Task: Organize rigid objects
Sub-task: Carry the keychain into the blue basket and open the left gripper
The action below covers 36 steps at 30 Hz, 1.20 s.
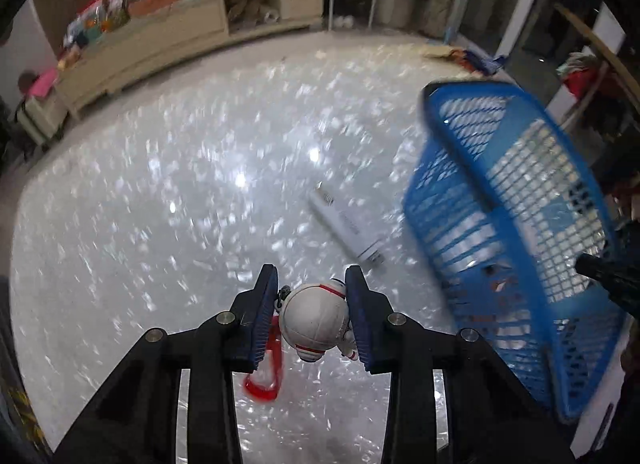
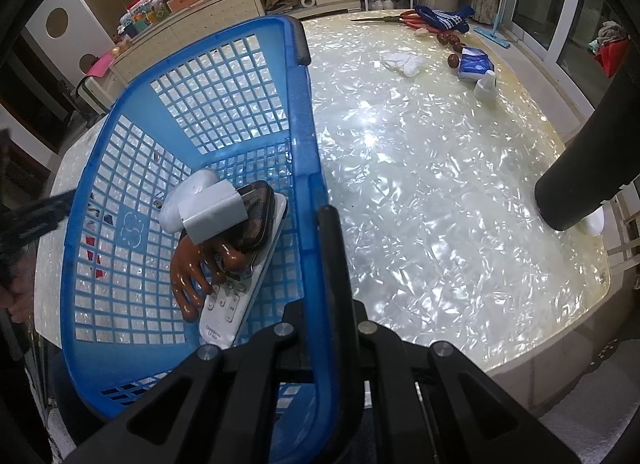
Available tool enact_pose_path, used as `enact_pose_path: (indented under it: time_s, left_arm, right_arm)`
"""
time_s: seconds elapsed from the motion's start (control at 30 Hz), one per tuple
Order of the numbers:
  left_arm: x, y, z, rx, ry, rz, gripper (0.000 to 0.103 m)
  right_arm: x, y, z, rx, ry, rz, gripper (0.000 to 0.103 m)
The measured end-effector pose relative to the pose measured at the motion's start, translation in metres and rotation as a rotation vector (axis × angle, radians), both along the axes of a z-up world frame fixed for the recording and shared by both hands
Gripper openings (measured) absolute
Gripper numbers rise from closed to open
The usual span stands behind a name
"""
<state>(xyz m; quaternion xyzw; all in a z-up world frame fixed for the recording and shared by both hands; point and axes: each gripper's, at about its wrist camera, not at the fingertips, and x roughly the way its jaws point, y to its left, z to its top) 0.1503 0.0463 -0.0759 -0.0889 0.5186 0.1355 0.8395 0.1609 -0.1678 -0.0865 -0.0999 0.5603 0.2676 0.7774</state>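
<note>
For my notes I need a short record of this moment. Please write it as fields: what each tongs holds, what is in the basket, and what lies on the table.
left tongs: shut on astronaut keychain, its red clip hanging below
right tongs: shut on the blue basket rim
basket contents: white remote, brown wooden massager, dark case, white box
table: white box beside the basket, tissue pack, scissors

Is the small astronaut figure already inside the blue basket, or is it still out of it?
Out. The astronaut figure sits clamped between the left gripper pads above the table, with the blue basket off to the right.
</note>
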Motion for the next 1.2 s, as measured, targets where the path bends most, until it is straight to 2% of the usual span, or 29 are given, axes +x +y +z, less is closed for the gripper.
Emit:
enact_pose_path:
  time_s: [0.33, 0.67, 0.8, 1.0, 1.2]
  left_arm:
    - [-0.028, -0.035, 0.075, 0.049, -0.133, -0.126, 0.038]
    - [-0.023, -0.078, 0.128, 0.083, -0.239, -0.242, 0.038]
    - [-0.016, -0.097, 0.132, 0.083, -0.261, -0.3, 0.038]
    - [0.003, -0.129, 0.12, 0.077, -0.262, -0.4, 0.039]
    - [0.027, -0.15, 0.078, 0.054, -0.191, -0.488, 0.038]
  right_arm:
    - [0.0, 0.001, 0.002, -0.009, 0.005, -0.003, 0.003]
    - [-0.002, 0.0, 0.002, -0.006, 0.006, -0.005, 0.003]
    - [-0.001, -0.001, 0.002, -0.001, 0.007, -0.003, 0.003]
    - [-0.001, -0.002, 0.001, 0.004, 0.006, -0.004, 0.003]
    - [0.0, -0.001, 0.001, 0.002, 0.009, -0.005, 0.003]
